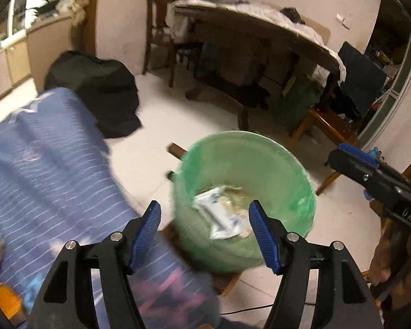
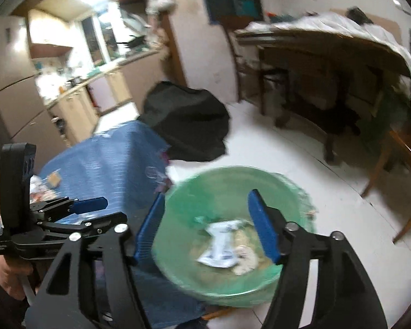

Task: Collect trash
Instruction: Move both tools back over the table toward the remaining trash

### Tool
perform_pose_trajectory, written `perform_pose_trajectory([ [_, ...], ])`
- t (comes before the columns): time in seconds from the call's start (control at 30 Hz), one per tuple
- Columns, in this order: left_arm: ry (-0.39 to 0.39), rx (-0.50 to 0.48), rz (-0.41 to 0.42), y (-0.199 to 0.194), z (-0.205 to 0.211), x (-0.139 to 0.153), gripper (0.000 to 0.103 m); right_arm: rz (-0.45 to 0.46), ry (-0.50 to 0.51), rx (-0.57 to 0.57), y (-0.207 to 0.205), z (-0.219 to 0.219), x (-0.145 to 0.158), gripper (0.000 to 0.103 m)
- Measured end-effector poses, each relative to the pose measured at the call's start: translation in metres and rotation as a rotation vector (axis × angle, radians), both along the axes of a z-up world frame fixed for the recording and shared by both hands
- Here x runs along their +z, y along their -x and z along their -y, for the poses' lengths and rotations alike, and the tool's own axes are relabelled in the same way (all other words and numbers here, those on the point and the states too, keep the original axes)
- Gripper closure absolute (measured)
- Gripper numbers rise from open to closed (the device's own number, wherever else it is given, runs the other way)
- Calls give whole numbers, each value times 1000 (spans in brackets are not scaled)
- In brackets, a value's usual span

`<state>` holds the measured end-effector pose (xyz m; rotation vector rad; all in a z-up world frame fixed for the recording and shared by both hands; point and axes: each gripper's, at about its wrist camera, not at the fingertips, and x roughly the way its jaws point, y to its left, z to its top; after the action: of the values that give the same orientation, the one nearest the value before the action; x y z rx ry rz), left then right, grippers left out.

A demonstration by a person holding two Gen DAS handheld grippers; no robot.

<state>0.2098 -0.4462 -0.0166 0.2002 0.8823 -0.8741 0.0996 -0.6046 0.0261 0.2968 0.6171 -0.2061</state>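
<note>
Left wrist view: my left tongs [image 1: 204, 235] stand apart with nothing between them; each finger is matte black with a ribbed blue pad [image 1: 146, 237]. Just beyond them sits a round trash bin [image 1: 293, 170] lined with a thin, translucent green plastic bag, its film crinkled where it folds over the rim. At the bottom of the bin lies the trash: a flat white wrapper with blue print [image 1: 222, 216], creased, resting on pale yellowish scraps [image 1: 233, 200] that are too blurred to identify. To the left of the bin, a surface draped in blue cloth with fine white stripes [image 1: 49, 170] fills the lower left of the view. My right tongs [image 1: 350, 161] enter from the right edge, above the bin's far side.

Right wrist view: my right tongs [image 2: 204, 226] are likewise apart and empty, framing the same green-lined bin [image 2: 287, 186]. The white wrapper [image 2: 220, 244] lies near the middle of the bin floor, with crumpled pale bits [image 2: 245, 260] beside it. My left tongs [image 2: 91, 203] show at the left, over the blue cloth [image 2: 109, 159], with a hand [image 2: 6, 277] on the handle below. A soft black bag [image 2: 186, 120] slumps on the glossy white tile floor [image 2: 287, 148] behind the bin, and a dark wooden desk [image 2: 328, 52] covered with white sheeting stands along the far wall.
</note>
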Motion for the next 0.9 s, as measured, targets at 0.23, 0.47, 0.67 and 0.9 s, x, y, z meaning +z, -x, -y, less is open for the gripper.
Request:
perform_pose_trajectory([
  [0.23, 35, 200, 26, -1, -151, 10, 36, 73, 15, 265, -21, -116, 9, 40],
  [0.47, 65, 363, 60, 0, -270, 32, 36, 83, -7, 415, -49, -198, 11, 40],
  [0.67, 85, 529, 82, -11, -373, 47, 33, 72, -6, 493, -64, -241, 17, 40],
  [0.9, 9, 792, 1, -59, -495, 20, 26, 44, -18, 555, -70, -285, 9, 31],
])
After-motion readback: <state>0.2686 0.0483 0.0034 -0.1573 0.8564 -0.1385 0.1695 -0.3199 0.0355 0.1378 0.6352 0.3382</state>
